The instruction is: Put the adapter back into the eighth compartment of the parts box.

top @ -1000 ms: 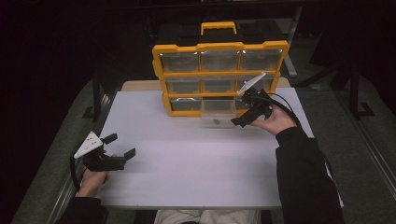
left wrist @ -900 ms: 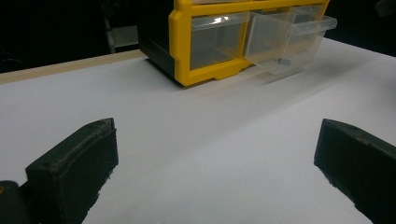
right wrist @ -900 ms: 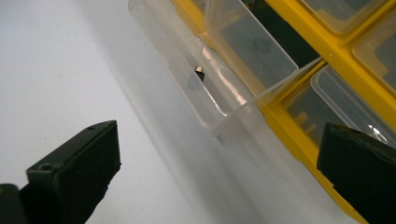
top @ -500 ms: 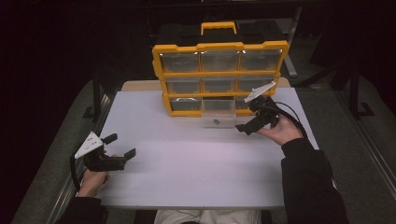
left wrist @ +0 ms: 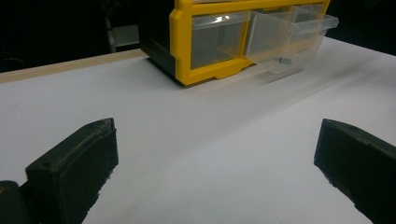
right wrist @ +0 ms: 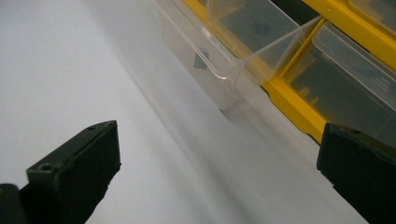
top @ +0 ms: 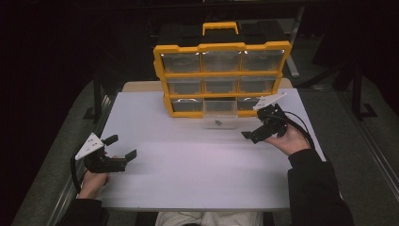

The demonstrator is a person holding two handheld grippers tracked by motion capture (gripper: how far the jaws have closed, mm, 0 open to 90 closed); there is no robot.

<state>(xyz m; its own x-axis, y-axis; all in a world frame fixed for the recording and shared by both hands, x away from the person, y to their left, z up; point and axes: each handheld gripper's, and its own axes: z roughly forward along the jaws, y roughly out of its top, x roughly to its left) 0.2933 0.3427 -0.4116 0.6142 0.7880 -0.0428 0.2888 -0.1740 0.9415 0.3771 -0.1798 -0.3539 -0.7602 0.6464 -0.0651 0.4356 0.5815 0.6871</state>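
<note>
A yellow organiser cabinet [top: 221, 47] with clear drawers stands at the back of the white table [top: 197, 165]. Its bottom middle drawer [top: 220, 115] is pulled out, and a small dark piece [top: 217, 123] lies inside. My right gripper [top: 256, 132] hovers open just right of that drawer, nothing between its jaws. The drawer's corner [right wrist: 229, 70] sits close ahead in the right gripper view. My left gripper [top: 123, 147] rests open near the table's front left, empty. From the left gripper view the cabinet [left wrist: 205, 42] and the open drawer [left wrist: 289, 44] lie far ahead.
A yellow carrying handle [top: 220, 27] tops the cabinet. A wooden board edge [top: 141, 86] shows behind the white sheet. Dark floor and metal frame legs [top: 96, 94] flank the table. A cable [top: 301, 125] trails from the right gripper.
My right gripper has drawn back from the cabinet front, toward me and slightly right, and the bottom middle drawer now stands pulled out. The left gripper has stayed put.
</note>
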